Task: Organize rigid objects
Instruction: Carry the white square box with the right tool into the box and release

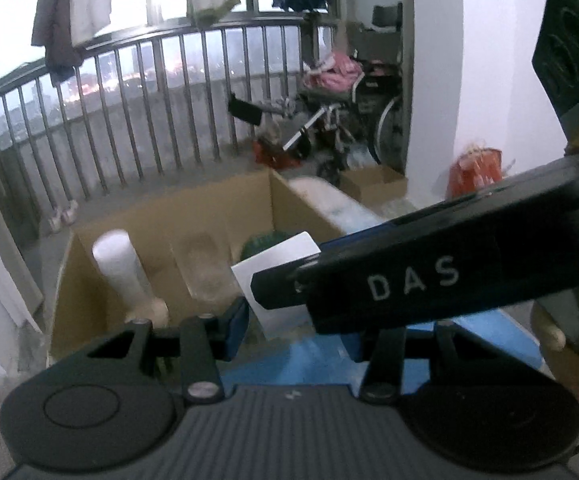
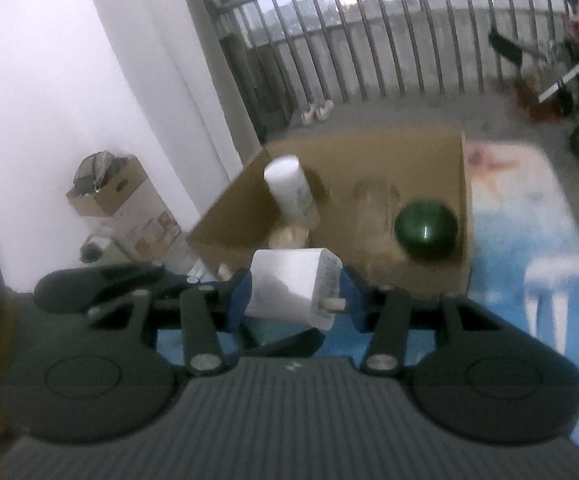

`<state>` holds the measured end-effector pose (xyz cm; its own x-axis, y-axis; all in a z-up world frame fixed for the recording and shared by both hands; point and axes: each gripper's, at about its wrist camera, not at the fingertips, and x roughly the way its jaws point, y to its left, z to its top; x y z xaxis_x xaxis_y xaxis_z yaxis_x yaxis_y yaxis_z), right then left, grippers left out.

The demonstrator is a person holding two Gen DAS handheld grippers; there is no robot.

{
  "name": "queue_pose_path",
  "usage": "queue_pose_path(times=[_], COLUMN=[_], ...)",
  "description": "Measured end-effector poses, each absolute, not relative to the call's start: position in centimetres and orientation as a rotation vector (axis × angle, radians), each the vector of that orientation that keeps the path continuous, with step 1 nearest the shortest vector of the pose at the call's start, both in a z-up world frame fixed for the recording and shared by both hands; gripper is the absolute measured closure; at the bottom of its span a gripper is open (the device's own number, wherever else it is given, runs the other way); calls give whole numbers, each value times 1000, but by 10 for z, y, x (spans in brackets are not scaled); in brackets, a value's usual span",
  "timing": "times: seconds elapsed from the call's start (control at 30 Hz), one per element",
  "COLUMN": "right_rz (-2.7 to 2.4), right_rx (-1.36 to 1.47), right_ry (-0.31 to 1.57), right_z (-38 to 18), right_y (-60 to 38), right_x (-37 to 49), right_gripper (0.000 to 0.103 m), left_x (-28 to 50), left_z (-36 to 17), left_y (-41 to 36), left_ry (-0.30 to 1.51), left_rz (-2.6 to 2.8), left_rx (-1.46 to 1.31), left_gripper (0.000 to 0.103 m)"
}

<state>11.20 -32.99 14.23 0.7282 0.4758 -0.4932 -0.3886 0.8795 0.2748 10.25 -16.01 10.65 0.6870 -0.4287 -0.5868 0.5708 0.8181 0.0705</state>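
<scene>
1. Left gripper (image 1: 285,314): blue pad (image 1: 236,326) pressed to one side of white charger block (image 1: 277,276); other finger hidden behind the right gripper's black body, so grip on that side cannot be told.
2. Right gripper (image 2: 295,294): part-closed, blue pads clamping white charger block (image 2: 295,286) on both sides, prongs (image 2: 333,305) poking toward 3 o'clock.
3. Cardboard box (image 2: 369,152), open-topped, at 12 o'clock beyond the block, standing on the floor.
4. Inside the box, from 9 toward 3 o'clock: white cylinder (image 2: 289,188) leaning, clear glass (image 2: 377,204) blurred, dark green ball (image 2: 425,230) in the right corner.
5. Blue mat (image 2: 529,240) at 3 o'clock of the box.
6. Balcony railing (image 1: 129,120) behind, at 12 o'clock.
</scene>
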Motion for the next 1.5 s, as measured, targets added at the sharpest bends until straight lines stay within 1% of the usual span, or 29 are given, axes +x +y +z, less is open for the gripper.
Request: queue_pose_path(times=[0.07, 0.17, 0.33, 0.47, 0.77, 0.93, 1.27, 1.33, 1.5], right_rz=[477, 474, 463, 465, 454, 448, 445, 445, 458], right_rx=[141, 139, 123, 111, 28, 40, 61, 74, 134], right_ry=[593, 645, 782, 883, 1046, 1094, 1073, 1062, 988], right_z=[153, 160, 153, 141, 116, 104, 104, 106, 123], right_y=[-332, -338, -339, -336, -319, -321, -329, -331, -341], right_x=[131, 167, 227, 259, 285, 294, 295, 293, 279], right_gripper=[54, 54, 55, 55, 54, 54, 54, 54, 54], left_x=[120, 157, 215, 238, 263, 267, 268, 266, 254], left_z=[113, 115, 95, 77, 45, 38, 37, 40, 56], left_y=[-164, -168, -163, -161, -162, -166, -172, -171, -165], left_ry=[601, 681, 843, 918, 1061, 1086, 1087, 1077, 1014], left_rz=[-565, -579, -608, -609, -613, -615, -614, -616, -615], left_rx=[241, 173, 32, -7, -79, -89, -91, -91, -86], left_gripper=[54, 54, 55, 55, 57, 56, 55, 55, 50])
